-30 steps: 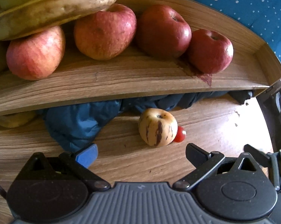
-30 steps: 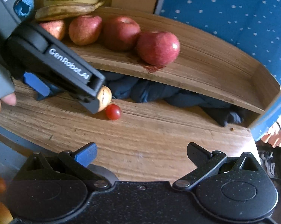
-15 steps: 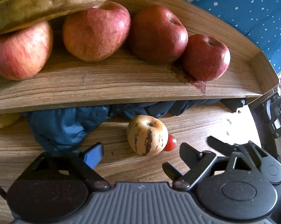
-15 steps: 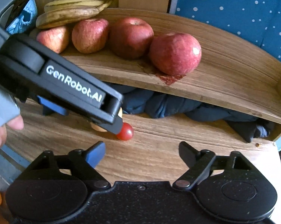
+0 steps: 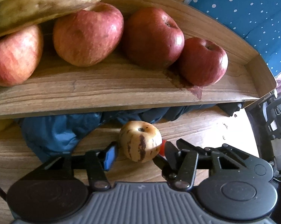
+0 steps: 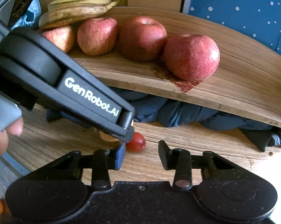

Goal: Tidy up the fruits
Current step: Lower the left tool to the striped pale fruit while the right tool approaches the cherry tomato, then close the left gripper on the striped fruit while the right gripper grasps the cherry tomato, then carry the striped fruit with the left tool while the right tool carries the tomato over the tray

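Left gripper (image 5: 138, 154) brackets the striped yellow fruit (image 5: 140, 141) at lower centre of the left wrist view: blue pad just left of it, black finger just right. Jaws narrowed to about the fruit's width; firm contact can't be confirmed.

Fruit is roundish with no clear long axis, stem dimple facing up.

Cherry tomato (image 6: 136, 144) sits touching or just beside the fruit's right side, at centre of the right wrist view. Right gripper (image 6: 141, 156) is half open, the tomato just ahead of its tips and toward the blue pad.

Both tools crowd the same spot, the left tool's finger nearly on the tomato.

The wooden shelf (image 5: 121, 85) with its apples (image 5: 88, 35) overhangs directly above, and blue cloth (image 5: 52, 134) lies behind. Judged: open room is back toward the frames' lower edge.
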